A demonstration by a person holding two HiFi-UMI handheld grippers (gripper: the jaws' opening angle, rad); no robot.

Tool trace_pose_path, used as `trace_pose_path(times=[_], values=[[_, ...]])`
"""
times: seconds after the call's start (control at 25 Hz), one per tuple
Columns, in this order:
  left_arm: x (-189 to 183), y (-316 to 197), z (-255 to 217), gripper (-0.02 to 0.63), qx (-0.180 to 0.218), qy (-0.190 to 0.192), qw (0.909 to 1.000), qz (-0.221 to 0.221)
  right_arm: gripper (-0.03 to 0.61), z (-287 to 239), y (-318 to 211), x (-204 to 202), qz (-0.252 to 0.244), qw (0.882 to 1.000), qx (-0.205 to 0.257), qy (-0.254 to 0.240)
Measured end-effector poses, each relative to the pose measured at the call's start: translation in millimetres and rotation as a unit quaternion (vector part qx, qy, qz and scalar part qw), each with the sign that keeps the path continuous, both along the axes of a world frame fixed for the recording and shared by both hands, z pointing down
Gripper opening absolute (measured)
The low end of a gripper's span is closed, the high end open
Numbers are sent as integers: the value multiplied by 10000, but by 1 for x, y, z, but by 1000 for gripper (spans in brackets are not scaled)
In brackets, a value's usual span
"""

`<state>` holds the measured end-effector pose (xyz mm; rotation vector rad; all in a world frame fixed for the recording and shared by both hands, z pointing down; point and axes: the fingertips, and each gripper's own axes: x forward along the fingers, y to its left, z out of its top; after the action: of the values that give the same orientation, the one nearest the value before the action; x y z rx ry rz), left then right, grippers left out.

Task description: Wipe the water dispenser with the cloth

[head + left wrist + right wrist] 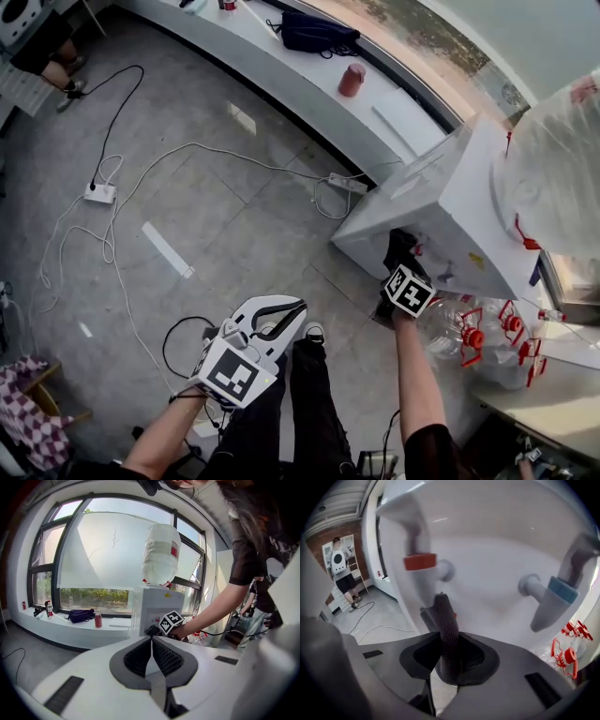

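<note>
The white water dispenser (459,202) stands at the right with a large clear bottle (562,159) on top. My right gripper (401,246) is up against its front, shut on a dark rolled cloth (444,620). In the right gripper view the cloth stands up between the jaws, just below the red tap (421,561); the blue tap (560,590) is to the right. My left gripper (286,311) hangs over the floor, well left of the dispenser, shut with nothing in it. In the left gripper view (151,641) the dispenser (157,604) shows ahead.
Cables and a power strip (99,193) lie on the grey floor. A curved sill (281,66) carries a red cup (352,80) and a dark bag (317,33). Empty red-capped bottles (483,333) lie beside the dispenser. A person (340,569) stands far off.
</note>
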<state>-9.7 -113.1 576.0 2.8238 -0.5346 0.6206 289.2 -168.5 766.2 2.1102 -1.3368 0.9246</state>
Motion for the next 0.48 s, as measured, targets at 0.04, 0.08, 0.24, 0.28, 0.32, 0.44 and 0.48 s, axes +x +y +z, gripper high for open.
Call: trace_pose_path(times=[0.04, 0.08, 0.24, 0.28, 0.32, 0.44, 0.48], values=[[3, 0, 2, 20, -23, -5, 10000, 27, 106, -3, 6, 11, 145, 9999, -15, 34], [8, -1, 4, 20, -42, 7, 10000, 53, 106, -3, 13, 21, 254, 9996, -42, 72], [30, -7, 4, 20, -66, 123, 9997, 190, 107, -1, 44, 60, 534, 9980, -217, 264], [36, -8, 4, 20, -48, 133, 9996, 249, 107, -1, 53, 69, 634, 9972, -250, 304], [41, -9, 4, 20, -26, 136, 9994, 309, 107, -2, 62, 77, 761, 9962, -266, 332], [59, -13, 2, 20, 9, 177, 9990, 409, 107, -6, 88, 102, 1241, 9918, -158, 275], [65, -14, 1, 20, 10, 204, 9989, 422, 106, -7, 95, 107, 1347, 9906, -88, 206]])
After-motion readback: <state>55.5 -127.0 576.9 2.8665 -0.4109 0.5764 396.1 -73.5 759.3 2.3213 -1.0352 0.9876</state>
